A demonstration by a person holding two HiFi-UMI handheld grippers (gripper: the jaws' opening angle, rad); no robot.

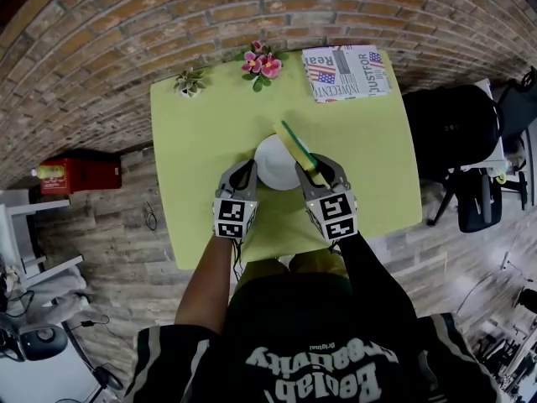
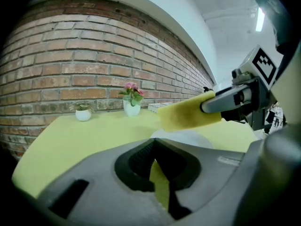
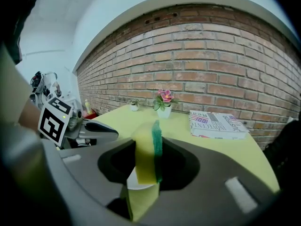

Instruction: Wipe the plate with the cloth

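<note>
A lime-green rectangular worktop (image 1: 201, 141) stands against a red-brick wall, with a small round white plate (image 1: 270, 168) near its front edge. The right gripper (image 1: 319, 173) has its fingers clamped on a yellow sponge with a green scouring face (image 1: 295, 145). In the right gripper view the sponge stands on edge between them, green layer to the right, and reaches forward over the plate's right side. Whether it touches the plate cannot be told.

The left gripper (image 1: 242, 173) sits at the plate's left rim. In the left gripper view its fingers are drawn together to a thin slit through which only the green of the worktop shows, and nothing is seen between them. That view also shows the plate just past the gripper's body, a little to the right, with the sponge above it.

At the far right corner lies a folded paper printed with a stars-and-stripes flag (image 1: 346, 72). The word "INNOCENT" can be read on it, and larger letters beginning "JUST". Along the far edge stand a white pot of pink flowers (image 1: 261, 64) and, further left, a small white pot with a green plant (image 1: 190, 82). Pale lettering crosses the person's black shirt (image 1: 310, 368), upside down and too warped to read. A red box (image 1: 80, 175) lies on the wooden floor to the left, and a black chair (image 1: 453, 128) stands to the right
</note>
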